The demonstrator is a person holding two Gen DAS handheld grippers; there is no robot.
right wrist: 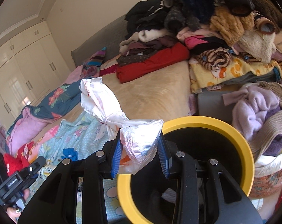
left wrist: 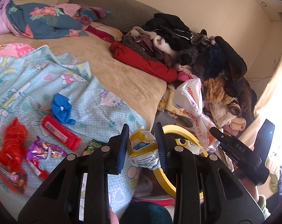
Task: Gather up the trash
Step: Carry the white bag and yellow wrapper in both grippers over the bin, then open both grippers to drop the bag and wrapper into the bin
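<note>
both grippers grip trash: left gripper (left wrist: 142,145) clamps a crumpled carton (left wrist: 143,149), right gripper (right wrist: 140,154) a knotted bag (right wrist: 111,110). step: carry to bin (right wrist: 206,121). next: centre each over its rim, then release.

Left wrist view: mounted behind the left gripper (left wrist: 141,145), looking forward and downward along its fingers, close over the near edge of the bed (left wrist: 122,74), facing the headboard end. Right wrist view: mounted behind the right gripper (right wrist: 141,153), likewise angled downward, positioned directly above the yellow-rimmed bin (right wrist: 249,149) beside the bed. Shared coverage: the bin (left wrist: 185,130), the clothes pile (left wrist: 187,46) (right wrist: 196,18), the patterned blue sheet (left wrist: 47,78) (right wrist: 85,136). Each view also catches the opposite gripper at its frame edge.
</note>
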